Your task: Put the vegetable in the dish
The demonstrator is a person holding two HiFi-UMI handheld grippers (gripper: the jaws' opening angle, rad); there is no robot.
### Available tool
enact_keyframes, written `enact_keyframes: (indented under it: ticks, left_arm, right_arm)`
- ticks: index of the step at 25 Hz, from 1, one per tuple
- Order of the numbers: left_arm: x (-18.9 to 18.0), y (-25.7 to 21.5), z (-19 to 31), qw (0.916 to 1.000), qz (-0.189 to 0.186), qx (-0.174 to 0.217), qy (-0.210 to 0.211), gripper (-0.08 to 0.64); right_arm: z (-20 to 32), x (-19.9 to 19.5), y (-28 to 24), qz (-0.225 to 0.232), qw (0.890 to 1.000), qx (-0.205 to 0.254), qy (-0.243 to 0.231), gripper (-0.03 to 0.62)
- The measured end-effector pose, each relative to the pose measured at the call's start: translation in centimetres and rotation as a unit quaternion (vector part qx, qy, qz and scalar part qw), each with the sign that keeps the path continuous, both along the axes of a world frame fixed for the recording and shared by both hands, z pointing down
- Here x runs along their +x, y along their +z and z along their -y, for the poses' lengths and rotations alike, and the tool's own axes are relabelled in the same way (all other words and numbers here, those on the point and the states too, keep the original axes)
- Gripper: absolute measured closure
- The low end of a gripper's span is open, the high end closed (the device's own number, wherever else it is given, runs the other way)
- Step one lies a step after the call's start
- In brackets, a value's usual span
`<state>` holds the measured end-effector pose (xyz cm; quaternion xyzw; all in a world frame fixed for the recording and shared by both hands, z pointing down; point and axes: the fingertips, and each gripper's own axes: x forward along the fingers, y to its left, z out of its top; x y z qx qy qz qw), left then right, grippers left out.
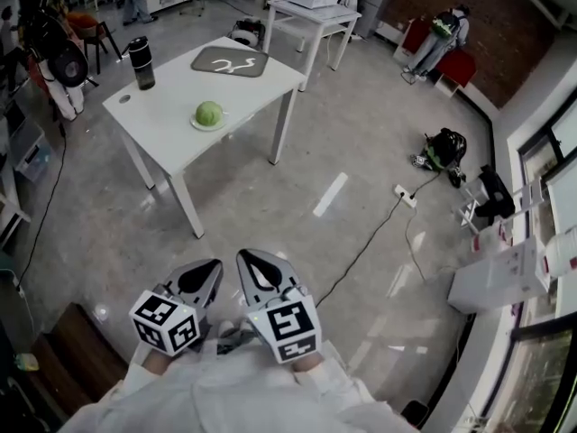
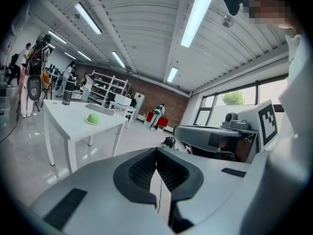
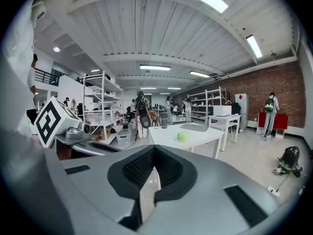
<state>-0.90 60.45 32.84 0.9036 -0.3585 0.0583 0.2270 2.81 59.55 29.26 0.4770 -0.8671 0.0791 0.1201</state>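
Both grippers, left [image 1: 200, 278] and right [image 1: 260, 273], sit low centre, jaws pressed together, empty. The vegetable [image 1: 208, 113] lies on the dish [image 1: 197, 126] on the table [image 1: 162, 106], upper left, well apart.

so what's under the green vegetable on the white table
A small pale dish sits under the green vegetable, on the white table. Only the dish's rim shows around it; the middle of the dish is covered by the vegetable.
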Motion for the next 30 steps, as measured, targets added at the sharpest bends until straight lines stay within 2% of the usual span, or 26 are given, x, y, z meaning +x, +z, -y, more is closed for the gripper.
enact_keyframes:
  ticks: [6, 12, 20, 26, 30]
  left_arm:
    - [0.9, 0.1, 0.5, 1.0, -0.004, -0.001, -0.001, 0.552]
    - [2.2, 1.4, 0.7, 0.9992, -0.024, -0.031, -0.01, 0.552]
    - [3.9, 3.3, 0.6, 0.9986, -0.016, -0.048, -0.014, 0.552]
    - [4.2, 4.1, 4.1, 0.9983, -0.016, -0.056, -0.004, 0.552]
    - [4.1, 4.4, 8.2, 0.9982, -0.012, -0.058, 0.006, 0.552]
  right_arm:
    - [0.5, 1.3, 0.7, 0.017, 1.0, 0.001, 0.015, 0.578]
    - [0.6, 1.8, 2.0, 0.031, 0.999, -0.012, -0.003, 0.578]
    - [0.9, 3.8, 4.1, 0.027, 0.999, -0.031, -0.002, 0.578]
    - [4.0, 3.9, 4.9, 0.023, 0.999, -0.036, 0.001, 0.578]
    - [8.0, 3.6, 5.2, 0.02, 0.999, -0.036, 0.009, 0.578]
